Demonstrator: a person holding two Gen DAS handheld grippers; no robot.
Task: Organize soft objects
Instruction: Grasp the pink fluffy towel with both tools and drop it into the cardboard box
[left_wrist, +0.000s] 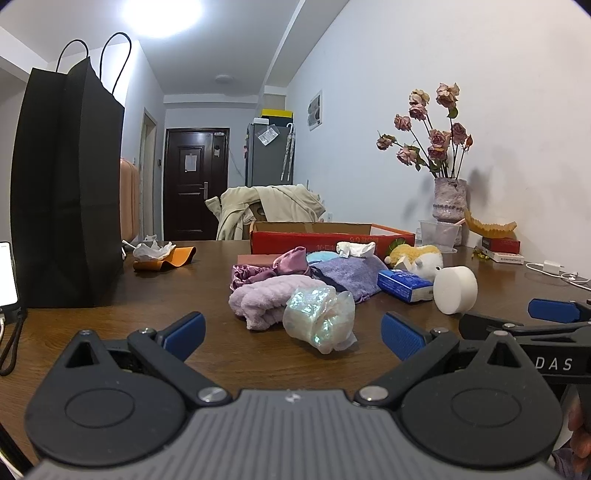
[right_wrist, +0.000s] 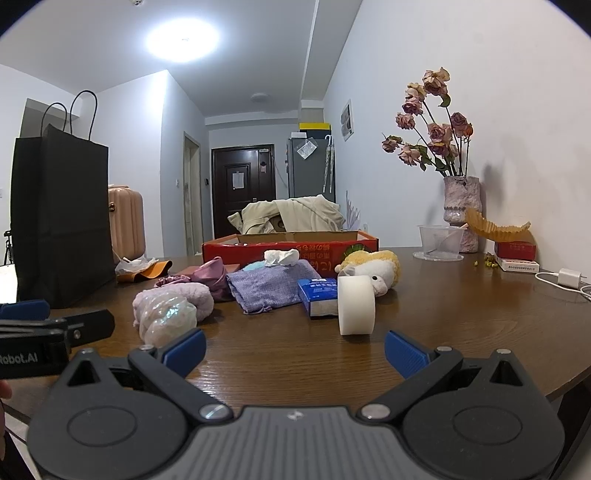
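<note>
We hover both grippers, left (left_wrist: 293, 332) and right (right_wrist: 293, 350), fingers wide and empty; next, close on the shiny pouch (left_wrist: 321, 319) ahead between our left fingers.

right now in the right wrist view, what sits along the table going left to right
black paper bag → iridescent wrapped bundle → purple knit cloth → blue tissue pack → white foam roll → clear plastic cup → white charger

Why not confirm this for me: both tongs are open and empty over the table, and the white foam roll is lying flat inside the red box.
Not quite. The white foam roll stands on its edge on the bare table, in front of the red box, not inside it; the right wrist view shows this. The rest holds: the left tongs and right tongs are open and empty.
</note>
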